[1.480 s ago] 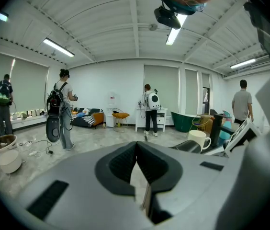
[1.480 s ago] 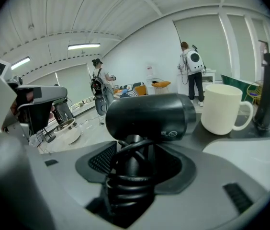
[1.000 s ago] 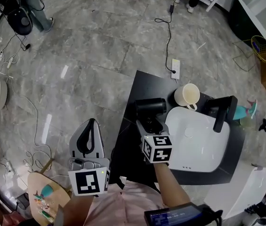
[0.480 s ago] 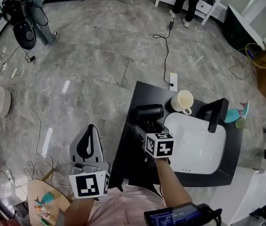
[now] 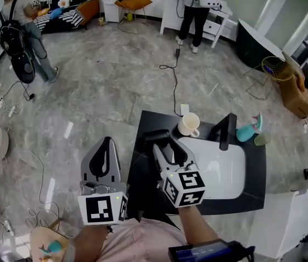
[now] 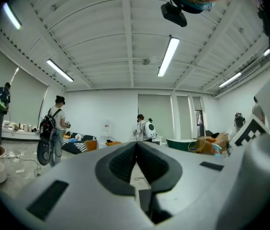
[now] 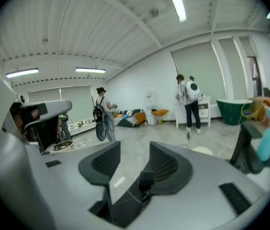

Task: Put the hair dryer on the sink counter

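Observation:
The black hair dryer (image 5: pixel 155 137) lies on the black sink counter (image 5: pixel 143 184), left of the white basin (image 5: pixel 227 171). My right gripper (image 5: pixel 168 149) hovers just behind the dryer, nearer to me. Its jaws are closing, and nothing is between them. In the right gripper view the right gripper (image 7: pixel 135 158) points out across the room, its pads apart and bare; the dryer is hidden there. My left gripper (image 5: pixel 104 160) hangs over the floor left of the counter. The left gripper (image 6: pixel 136 163) has its pads pressed together on nothing.
A cream mug (image 5: pixel 188 124), a black faucet (image 5: pixel 224 131), a teal bottle (image 5: pixel 245 131) and a green cup (image 5: pixel 260 140) stand along the counter's far edge. A power strip (image 5: pixel 184 109) with its cable lies on the floor beyond. People stand at the far wall.
My right gripper has let go of the hair dryer and drawn back toward me. The dryer stays on the counter. The head view has tilted up toward the room.

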A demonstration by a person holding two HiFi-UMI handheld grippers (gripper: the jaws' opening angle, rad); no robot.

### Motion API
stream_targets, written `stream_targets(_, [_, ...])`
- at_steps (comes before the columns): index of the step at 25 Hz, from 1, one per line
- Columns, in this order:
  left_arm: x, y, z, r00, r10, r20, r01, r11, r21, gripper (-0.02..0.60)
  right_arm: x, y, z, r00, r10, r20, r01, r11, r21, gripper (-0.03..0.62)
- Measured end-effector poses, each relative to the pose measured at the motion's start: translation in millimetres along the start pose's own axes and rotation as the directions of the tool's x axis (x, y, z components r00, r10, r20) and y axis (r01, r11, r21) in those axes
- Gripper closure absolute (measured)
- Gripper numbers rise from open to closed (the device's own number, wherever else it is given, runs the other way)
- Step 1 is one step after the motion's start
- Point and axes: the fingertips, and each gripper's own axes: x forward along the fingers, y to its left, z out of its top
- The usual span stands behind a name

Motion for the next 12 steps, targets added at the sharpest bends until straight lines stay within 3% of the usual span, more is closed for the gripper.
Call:
stream_targets(3, [4.3, -16.6, 29.4, 0.998, -0.037, 0.056, 0.036, 0.999, 0.014, 0.572, -28.4, 6.6, 49.1, 0.987, -0.035, 0.156, 0.048, 0.995, -0.083, 0.507])
stream_targets(6, [6.8, -28.8, 52.7, 0.992, -0.068, 0.103, 0.066, 0.998, 0.023, 0.572, -48.3, 14.5, 74.6, 0.968, -0.050, 0.246, 0.090, 0.984, -0.154, 0.592])
stream_targets(12, [1.6, -31.4, 69.7, 0.984, -0.084, 0.156, 0.080, 0.996, 0.034, 0.572, -64.5, 11.8, 89.9, 0.955, -0.048, 0.294, 0.104, 0.978, -0.178, 0.594])
